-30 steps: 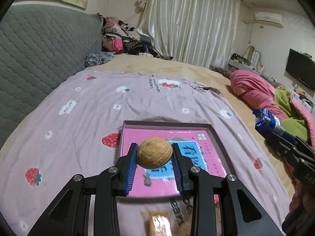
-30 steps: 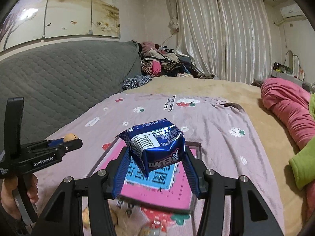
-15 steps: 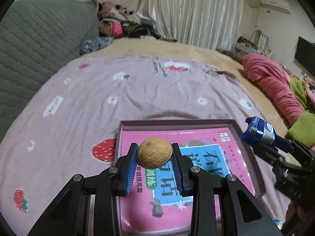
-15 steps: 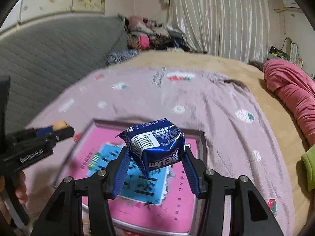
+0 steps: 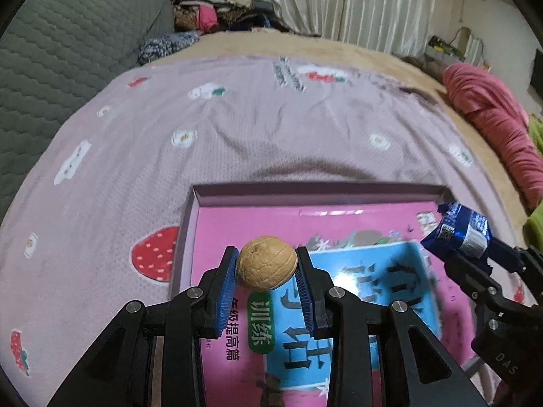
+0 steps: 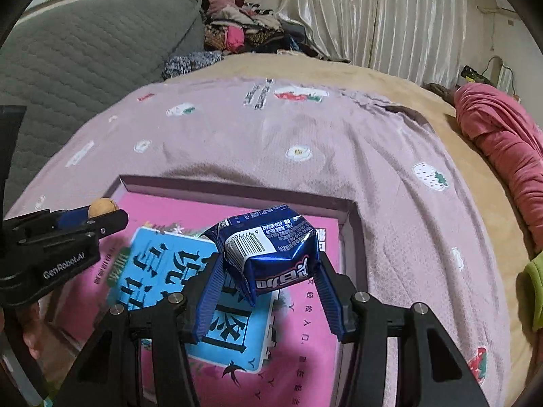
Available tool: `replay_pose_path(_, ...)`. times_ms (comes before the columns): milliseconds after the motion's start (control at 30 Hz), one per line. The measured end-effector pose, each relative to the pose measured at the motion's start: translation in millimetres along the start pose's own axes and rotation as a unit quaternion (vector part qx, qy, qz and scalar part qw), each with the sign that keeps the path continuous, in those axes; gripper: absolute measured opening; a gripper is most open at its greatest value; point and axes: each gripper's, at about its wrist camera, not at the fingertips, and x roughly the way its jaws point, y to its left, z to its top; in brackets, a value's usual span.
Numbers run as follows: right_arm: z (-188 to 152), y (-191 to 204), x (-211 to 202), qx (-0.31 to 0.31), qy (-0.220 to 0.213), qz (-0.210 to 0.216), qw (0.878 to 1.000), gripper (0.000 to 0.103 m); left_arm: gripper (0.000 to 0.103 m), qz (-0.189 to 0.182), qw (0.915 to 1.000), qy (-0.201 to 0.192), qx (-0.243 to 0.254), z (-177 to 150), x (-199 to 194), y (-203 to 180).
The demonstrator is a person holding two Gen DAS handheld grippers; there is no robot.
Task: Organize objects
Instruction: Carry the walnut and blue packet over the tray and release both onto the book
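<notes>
My left gripper is shut on a tan walnut, held above the near left part of a shallow pink box with a blue and pink printed bottom. My right gripper is shut on a crumpled blue snack packet, hanging over the box's right half. In the left wrist view the blue packet and the right gripper show at the right edge. In the right wrist view the walnut in the left gripper shows at the left.
The box lies on a lilac bedspread printed with strawberries. A grey quilted headboard stands at the left, a clothes pile at the back, and a rolled pink blanket at the right. A green cloth lies at the right edge.
Both grippers have moved forward and down over the box, which now looms larger beneath them. The walnut and the blue packet stay gripped.
</notes>
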Motion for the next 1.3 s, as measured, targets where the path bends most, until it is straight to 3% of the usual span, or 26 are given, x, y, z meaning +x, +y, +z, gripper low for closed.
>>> replay_pose_path(300, -3.7, -4.8, 21.7, 0.006, 0.034, -0.003, 0.999, 0.053, 0.034, 0.015, 0.9993, 0.032, 0.014, -14.5, 33.7, -0.9)
replay_pose_path(667, -8.1, -4.7, 40.9, -0.010, 0.072, -0.010, 0.997, 0.055, 0.036, 0.008, 0.9992, 0.033, 0.023, -13.7, 35.5, -3.1)
replay_pose_path(700, -8.7, -3.4, 41.8, -0.014, 0.076, -0.011, 0.997, 0.055, 0.041, 0.009, 0.9991, 0.034, 0.024, -14.0, 34.9, -3.2)
replay_pose_path(800, -10.6, -1.1, 41.2, -0.023, 0.078, -0.014, 0.997, 0.056, 0.070, -0.001, 0.9987, 0.046, 0.021, -15.9, 35.5, -1.3)
replay_pose_path(1033, -4.8, -8.9, 22.2, -0.008, 0.072, 0.003, 0.997, 0.062, 0.071, -0.005, 0.9983, 0.056, 0.016, -23.1, 26.9, 6.9)
replay_pose_path(1100, -3.0, -9.6, 11.7, -0.008, 0.065, 0.000, 0.998, 0.067, 0.077, -0.009, 0.9984, 0.055, 0.007, -24.1, 19.4, 10.9)
replay_pose_path(1300, -1.7, -9.6, -26.4, -0.003, 0.045, 0.010, 0.999, 0.075, 0.081, -0.013, 0.9993, 0.035, -0.004, -22.1, -17.0, 17.6)
